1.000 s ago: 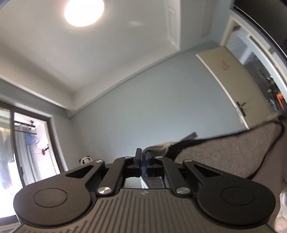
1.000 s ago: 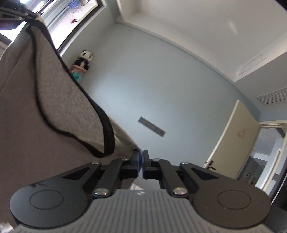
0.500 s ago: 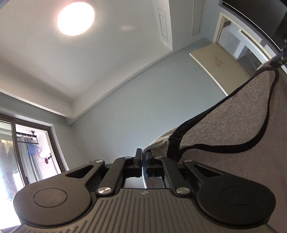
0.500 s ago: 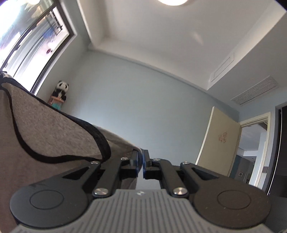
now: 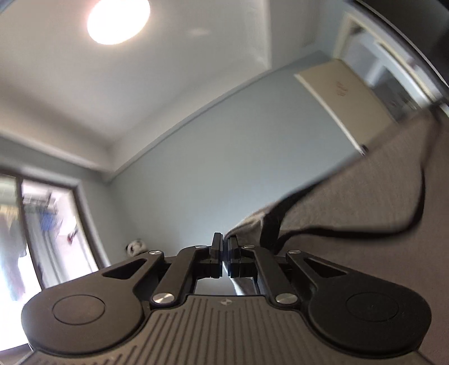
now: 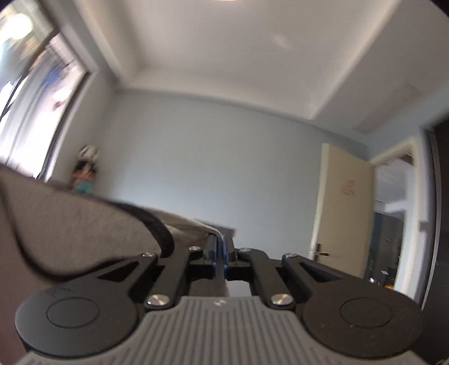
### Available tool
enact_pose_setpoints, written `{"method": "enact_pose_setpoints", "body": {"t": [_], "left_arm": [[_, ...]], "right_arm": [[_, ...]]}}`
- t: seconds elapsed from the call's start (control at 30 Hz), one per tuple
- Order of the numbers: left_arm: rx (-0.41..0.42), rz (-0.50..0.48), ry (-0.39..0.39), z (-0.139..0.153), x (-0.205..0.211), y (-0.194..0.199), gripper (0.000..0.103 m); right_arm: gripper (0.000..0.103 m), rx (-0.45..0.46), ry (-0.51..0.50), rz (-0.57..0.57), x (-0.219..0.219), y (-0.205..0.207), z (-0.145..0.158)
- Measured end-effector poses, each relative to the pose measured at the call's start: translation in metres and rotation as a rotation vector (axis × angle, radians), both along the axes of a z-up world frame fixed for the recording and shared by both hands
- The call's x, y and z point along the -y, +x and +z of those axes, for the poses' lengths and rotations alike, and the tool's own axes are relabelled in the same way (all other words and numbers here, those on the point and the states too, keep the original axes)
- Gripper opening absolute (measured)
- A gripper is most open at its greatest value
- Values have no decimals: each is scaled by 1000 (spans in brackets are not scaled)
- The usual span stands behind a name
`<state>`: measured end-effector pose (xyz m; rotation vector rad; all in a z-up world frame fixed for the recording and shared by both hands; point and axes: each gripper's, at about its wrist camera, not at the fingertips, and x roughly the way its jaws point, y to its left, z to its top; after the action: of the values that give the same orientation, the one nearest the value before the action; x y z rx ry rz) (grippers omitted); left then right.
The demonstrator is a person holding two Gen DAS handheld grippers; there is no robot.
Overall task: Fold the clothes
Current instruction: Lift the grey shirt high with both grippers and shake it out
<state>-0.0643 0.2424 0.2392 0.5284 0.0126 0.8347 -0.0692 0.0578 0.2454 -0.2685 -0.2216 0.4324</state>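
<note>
A grey garment with black trim (image 5: 364,202) hangs in the air between my two grippers. My left gripper (image 5: 224,247) is shut on one edge of it; the cloth spreads to the right of the jaws. My right gripper (image 6: 221,247) is shut on the other edge; there the garment (image 6: 70,219) spreads to the left. Both cameras point up at the wall and ceiling. The lower part of the garment is hidden.
A ceiling lamp (image 5: 118,19) shines overhead. A beige door (image 6: 342,207) stands open on the right. A window (image 5: 36,238) is on the left, with a panda toy (image 6: 88,165) by the blue-grey wall. No table or floor shows.
Both grippers tilted downward from the ceiling, so more wall and door show. The garment sank lower in the right wrist view. Both grips stayed shut on it.
</note>
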Motion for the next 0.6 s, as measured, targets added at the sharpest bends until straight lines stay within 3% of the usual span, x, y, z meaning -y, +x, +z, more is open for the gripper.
{"method": "enact_pose_setpoints", "body": {"t": [0.1, 0.17, 0.27, 0.5, 0.6], "left_arm": [[12, -14, -11, 6, -2, -9, 1], [-24, -7, 55, -1, 9, -11, 1], [-39, -49, 51, -6, 16, -17, 2], [-32, -74, 68, -12, 25, -26, 2], [-18, -96, 60, -10, 26, -30, 2]], "right_arm": [[5, 13, -87, 8, -14, -5, -15], [5, 3, -23, -7, -7, -2, -17], [5, 2, 60, -28, 7, -1, -17], [7, 136, 40, -83, 29, -42, -15], [15, 170, 20, -100, 35, -49, -16]]}}
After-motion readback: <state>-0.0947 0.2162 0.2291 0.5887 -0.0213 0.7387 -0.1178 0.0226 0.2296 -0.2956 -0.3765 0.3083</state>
